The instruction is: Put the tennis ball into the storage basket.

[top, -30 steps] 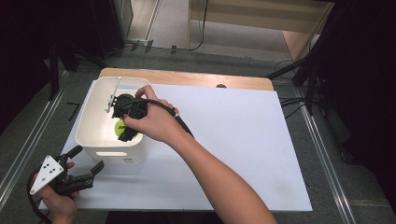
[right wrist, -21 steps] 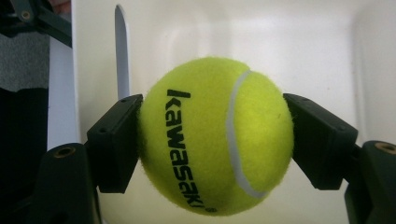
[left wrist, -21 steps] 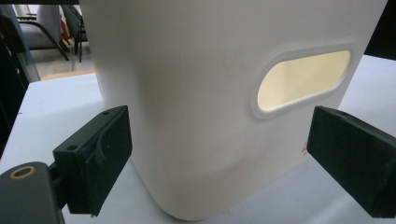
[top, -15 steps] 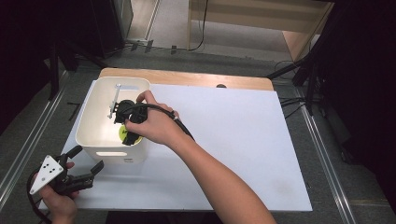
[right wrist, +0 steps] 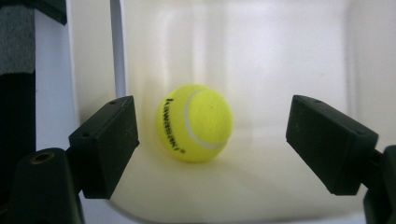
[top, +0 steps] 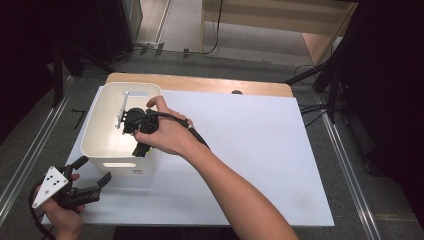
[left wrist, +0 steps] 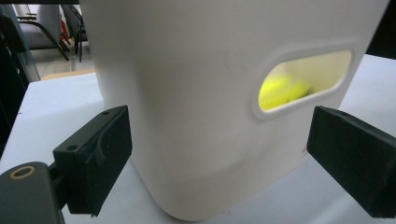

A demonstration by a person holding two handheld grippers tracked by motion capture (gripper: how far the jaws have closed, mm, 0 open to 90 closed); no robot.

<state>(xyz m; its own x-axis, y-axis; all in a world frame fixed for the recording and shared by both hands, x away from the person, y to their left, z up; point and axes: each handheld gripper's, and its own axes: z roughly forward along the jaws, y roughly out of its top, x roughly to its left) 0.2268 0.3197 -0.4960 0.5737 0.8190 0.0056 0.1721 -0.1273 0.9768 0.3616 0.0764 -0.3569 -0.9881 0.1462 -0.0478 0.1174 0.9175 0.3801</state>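
A person's right gripper [top: 140,134] reaches down into a white bin [top: 95,127] at the left end of a white table [top: 260,150]; its jaws have just been opening and now stand released, with a yellow tennis ball [right wrist: 194,122] resting free on the bin's floor beyond them, touched by neither pad. The left gripper [top: 87,181] sits just in front of the bin, jaws spread wide and grasping nothing. Through the bin's handle slot [left wrist: 303,79], the ball glows yellow.

"KAWASAKI" on tennis ball [right wrist: 196,123]
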